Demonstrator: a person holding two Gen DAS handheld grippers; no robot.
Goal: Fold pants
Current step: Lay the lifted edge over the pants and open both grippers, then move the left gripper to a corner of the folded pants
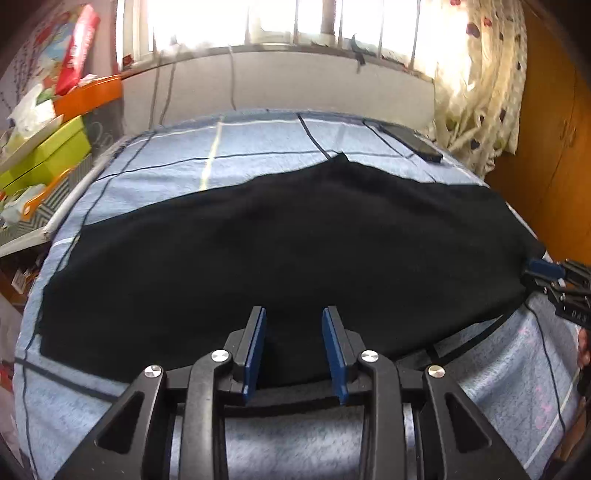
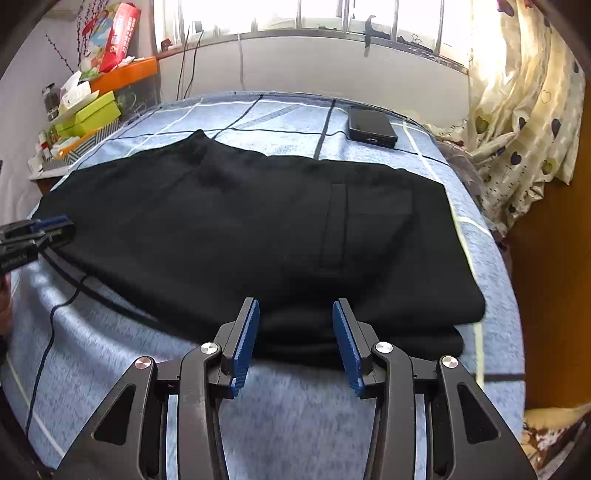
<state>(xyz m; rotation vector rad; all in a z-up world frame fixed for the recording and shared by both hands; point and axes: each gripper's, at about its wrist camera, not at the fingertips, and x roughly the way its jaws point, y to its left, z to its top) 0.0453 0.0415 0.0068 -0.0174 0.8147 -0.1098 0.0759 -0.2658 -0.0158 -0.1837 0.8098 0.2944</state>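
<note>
Blue checked bedding [image 1: 258,147] covers the bed under a bright barred window [image 1: 280,18], with a heart-print curtain [image 2: 524,122] hanging at the upper right of both views. Stacked at the upper left of the frame are lime-green boxes [image 1: 48,155] and an orange tray [image 2: 125,74]. A dark phone [image 2: 371,127] lies flat on the bedding near the far edge, apart from the garment.

Black pants [image 1: 288,243] lie spread across the middle of the bed, already doubled over lengthwise; in the right wrist view a back pocket [image 2: 369,221] faces up at right of centre, and two layers show at the near right corner.

At the bottom centre of its own view, the left gripper [image 1: 294,350] has its blue pads wide apart, straddling the near hem of the pants without clamping it. It also shows at the left edge of the right wrist view. The right gripper [image 2: 295,338] likewise stands wide apart at bottom centre of its view, its pads over the near edge of the pants, nothing pinched between them. In the left wrist view it shows at the right edge, by the end of the cloth.
</note>
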